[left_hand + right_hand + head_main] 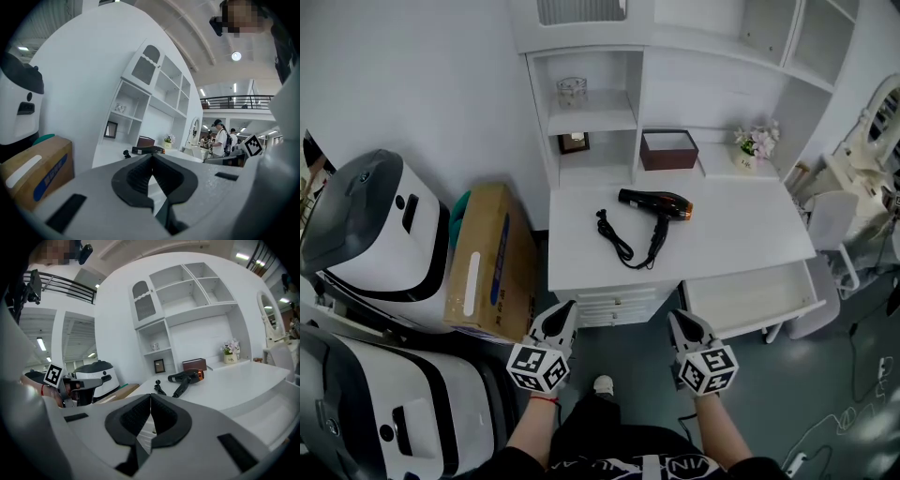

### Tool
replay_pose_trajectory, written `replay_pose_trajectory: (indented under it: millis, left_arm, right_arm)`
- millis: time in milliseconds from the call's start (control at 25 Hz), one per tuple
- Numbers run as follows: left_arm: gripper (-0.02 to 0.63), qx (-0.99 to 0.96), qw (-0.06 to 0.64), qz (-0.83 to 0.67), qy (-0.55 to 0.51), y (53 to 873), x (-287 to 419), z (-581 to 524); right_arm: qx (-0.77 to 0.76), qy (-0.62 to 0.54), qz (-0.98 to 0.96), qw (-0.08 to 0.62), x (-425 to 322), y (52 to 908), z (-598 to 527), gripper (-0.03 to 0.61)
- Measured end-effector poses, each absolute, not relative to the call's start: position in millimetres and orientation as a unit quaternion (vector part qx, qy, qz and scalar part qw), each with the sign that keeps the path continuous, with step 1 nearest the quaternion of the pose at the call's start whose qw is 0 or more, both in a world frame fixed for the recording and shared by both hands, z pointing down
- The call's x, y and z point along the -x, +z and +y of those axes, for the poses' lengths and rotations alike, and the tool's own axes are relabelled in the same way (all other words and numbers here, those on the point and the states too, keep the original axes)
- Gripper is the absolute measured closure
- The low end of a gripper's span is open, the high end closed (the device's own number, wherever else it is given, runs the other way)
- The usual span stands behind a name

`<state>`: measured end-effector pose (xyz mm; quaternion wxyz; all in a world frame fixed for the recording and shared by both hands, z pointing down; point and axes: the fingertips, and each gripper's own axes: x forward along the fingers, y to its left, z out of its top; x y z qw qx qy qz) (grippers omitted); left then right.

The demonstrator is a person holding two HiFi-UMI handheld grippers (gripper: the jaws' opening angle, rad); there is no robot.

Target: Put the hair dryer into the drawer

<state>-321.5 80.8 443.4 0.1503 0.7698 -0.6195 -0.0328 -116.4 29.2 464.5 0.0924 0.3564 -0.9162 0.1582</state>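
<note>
Your left gripper (pixel 565 311) and right gripper (pixel 679 321) hover side by side just in front of the counter (pixel 741 234). Both have their fingers (pixel 136 180) clenched together with nothing between them. The hair dryer (pixel 656 203) lies on its side near the counter's middle, handle angled toward the counter's front edge, and its black cord (pixel 616 236) trails toward the counter's left side. The drawer (pixel 750 298) stands pulled open below the counter's right front edge. A brown box (pixel 668 150) sits at the counter's back.
</note>
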Motion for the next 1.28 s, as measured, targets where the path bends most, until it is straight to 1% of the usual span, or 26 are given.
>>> replay_pose_trajectory:
  millis: [320,440,680,1000,1200,1280]
  left_arm:
    - [0.609,-0.791,0.149,-0.592,-0.020,451,350,34]
    - [0.609,-0.800,0.149,-0.581,-0.016,456,352,21]
    - [0.609,-0.816,0.146,-0.560,0.004,466,344,-7]
    - [0.609,-0.831,0.143,-0.535,0.054,487,326,-62]
    - [0.609,-0.834,0.153,-0.525,0.071,492,324,-102]
    - [0.609,-0.836,0.156,-0.520,0.076,496,322,-114]
  right_arm:
    - [-0.377,0.169,-0.905,0.099,150,473,-12,0.574]
    - [-0.381,0.168,-0.902,0.113,156,476,-23,0.574]
    - [-0.399,0.178,-0.888,0.145,157,493,-58,0.574]
    - [-0.418,0.202,-0.870,0.164,164,517,-137,0.572]
    - [-0.424,0.214,-0.862,0.179,169,526,-182,0.572]
    - [-0.429,0.221,-0.857,0.181,169,529,-198,0.561]
